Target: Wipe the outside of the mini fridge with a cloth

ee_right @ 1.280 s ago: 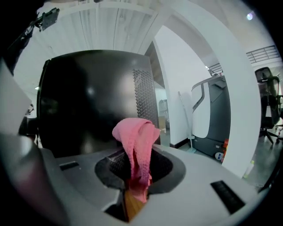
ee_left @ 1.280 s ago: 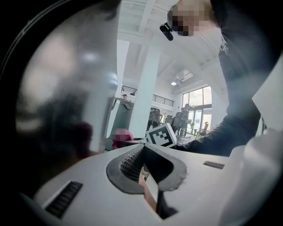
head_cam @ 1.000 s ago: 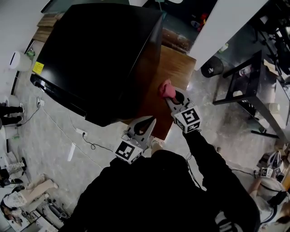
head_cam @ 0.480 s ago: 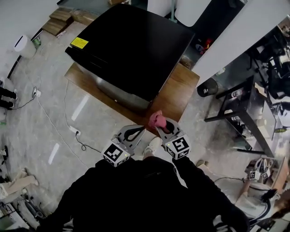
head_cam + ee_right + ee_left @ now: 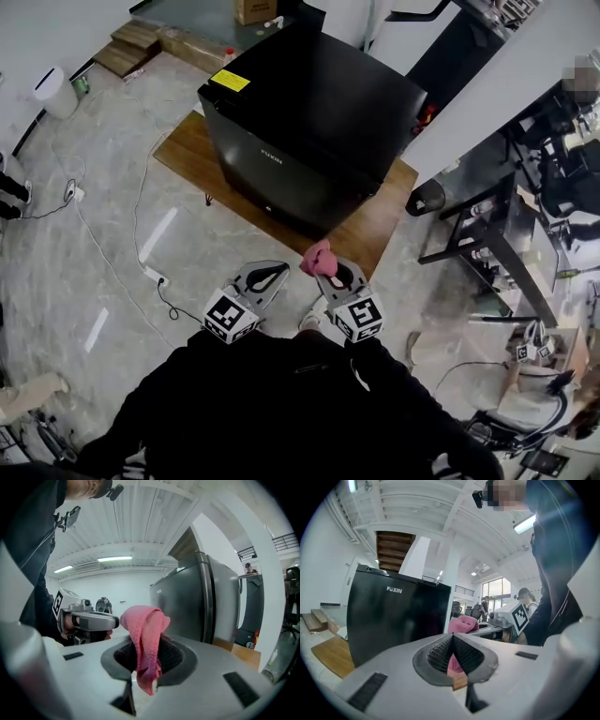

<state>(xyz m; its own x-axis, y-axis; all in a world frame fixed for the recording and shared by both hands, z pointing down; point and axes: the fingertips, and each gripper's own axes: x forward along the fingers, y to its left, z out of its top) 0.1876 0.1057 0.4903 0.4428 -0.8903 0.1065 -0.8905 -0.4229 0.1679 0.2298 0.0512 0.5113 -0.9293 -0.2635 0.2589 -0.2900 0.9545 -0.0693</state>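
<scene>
Room, head view: grey marbled floor (image 5: 84, 244) with a white power strip (image 5: 153, 275) and its cable trailing across it.
Head view, wooden surface (image 5: 375, 230): a low board lying on the floor, carrying the mini fridge (image 5: 309, 122).
Head view, fridge: black and upright. The door is shut, so nothing inside can be seen. A yellow sticker (image 5: 230, 81) sits at a top corner.
Head view, cardboard box (image 5: 255, 9): stands beyond the fridge, cut off by the frame edge; its contents are out of sight.
Head view, white bin (image 5: 49, 91): by the left wall; I cannot see into it.
Head view, right claw (image 5: 328, 272): held in front of the fridge, carrying the pink cloth (image 5: 316, 255). The cloth is over the near edge of the wooden surface, apart from the fridge.
Head view, left claw (image 5: 274, 273): just beside the right claw, also apart from the fridge.
Left gripper view: the jaws are clenched together on nothing. The cloth shows beyond them, and the dark fridge front with white lettering stands to the left.
Right gripper view: the jaws are clamped on the cloth, which bunches above them and hangs below. The fridge's grey side rises behind, not touching it.
</scene>
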